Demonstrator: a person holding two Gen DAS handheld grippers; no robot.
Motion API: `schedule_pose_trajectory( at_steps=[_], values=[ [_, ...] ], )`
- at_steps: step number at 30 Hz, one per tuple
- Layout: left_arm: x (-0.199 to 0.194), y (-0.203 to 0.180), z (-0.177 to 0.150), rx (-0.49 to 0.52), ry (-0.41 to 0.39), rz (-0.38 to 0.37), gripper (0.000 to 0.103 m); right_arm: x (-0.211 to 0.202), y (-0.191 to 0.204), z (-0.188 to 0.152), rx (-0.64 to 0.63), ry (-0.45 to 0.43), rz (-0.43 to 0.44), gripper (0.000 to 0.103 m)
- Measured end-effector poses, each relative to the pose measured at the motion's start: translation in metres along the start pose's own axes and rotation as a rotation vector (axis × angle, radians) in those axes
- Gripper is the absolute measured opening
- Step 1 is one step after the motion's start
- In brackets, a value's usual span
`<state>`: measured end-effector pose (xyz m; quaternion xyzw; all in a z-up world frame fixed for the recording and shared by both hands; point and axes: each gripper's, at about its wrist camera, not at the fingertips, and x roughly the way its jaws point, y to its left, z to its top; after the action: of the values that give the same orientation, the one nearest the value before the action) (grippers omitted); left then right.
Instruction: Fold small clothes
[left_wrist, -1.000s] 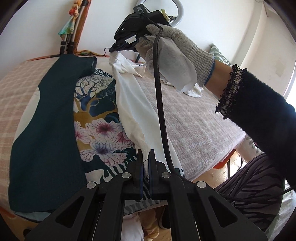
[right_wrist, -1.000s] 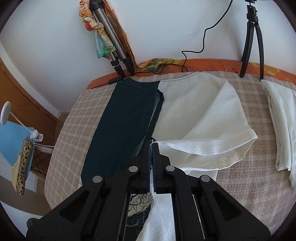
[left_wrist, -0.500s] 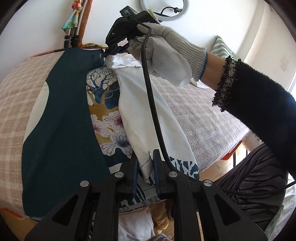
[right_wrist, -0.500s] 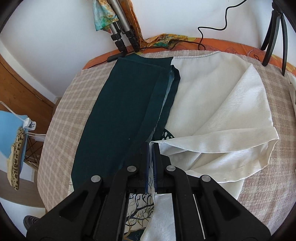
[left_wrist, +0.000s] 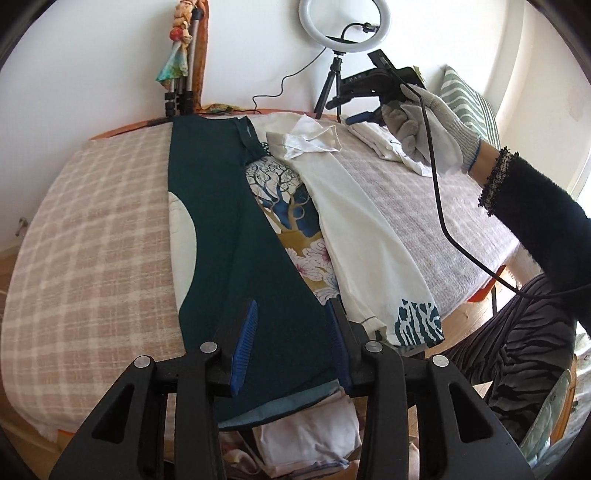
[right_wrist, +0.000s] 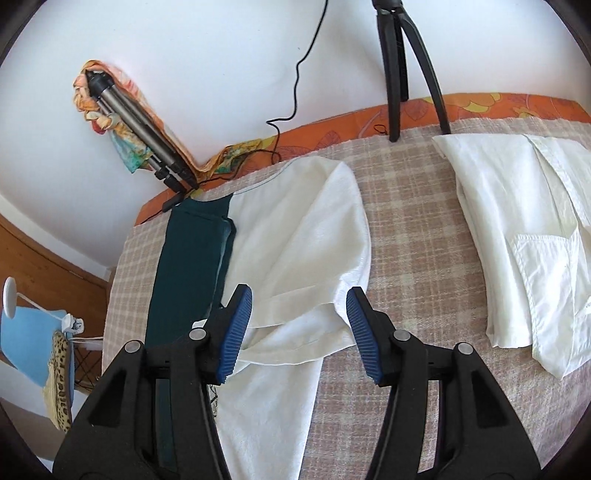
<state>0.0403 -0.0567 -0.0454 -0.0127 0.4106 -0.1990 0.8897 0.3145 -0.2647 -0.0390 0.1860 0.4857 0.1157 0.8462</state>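
Note:
A long garment lies on the checked bed cover. Its dark green panel, its tree and flower print and its folded-in white side show in the left wrist view. My left gripper is open and empty above the garment's near end. My right gripper is open and empty above the white side at the garment's far end. The right gripper also shows in the left wrist view, held in a gloved hand.
A folded white shirt lies on the bed to the right. A ring light on a tripod and a folded tripod with a scarf stand by the wall. A cable hangs from the right gripper. The bed's front edge is near.
Both grippers have opened and let go of the white side, which now lies folded over the print. The right gripper has moved right, away from the garment's far end.

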Motion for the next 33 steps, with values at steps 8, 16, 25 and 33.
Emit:
schedule_pose_trajectory(
  at_steps=[8, 16, 25, 33],
  values=[
    [0.003, 0.024, 0.062, 0.030, -0.069, 0.068, 0.036, 0.029, 0.002, 0.006, 0.000, 0.046, -0.037, 0.056],
    [-0.013, 0.042, 0.085, 0.015, -0.172, 0.061, 0.036, 0.043, 0.014, 0.006, -0.023, 0.080, -0.042, 0.006],
    [-0.024, 0.071, 0.091, -0.074, -0.206, 0.009, 0.036, 0.043, 0.105, 0.056, -0.152, 0.038, -0.043, 0.006],
    [-0.021, 0.077, 0.092, -0.072, -0.205, 0.017, 0.036, 0.116, 0.153, 0.055, -0.233, 0.118, -0.066, 0.006]
  ],
)
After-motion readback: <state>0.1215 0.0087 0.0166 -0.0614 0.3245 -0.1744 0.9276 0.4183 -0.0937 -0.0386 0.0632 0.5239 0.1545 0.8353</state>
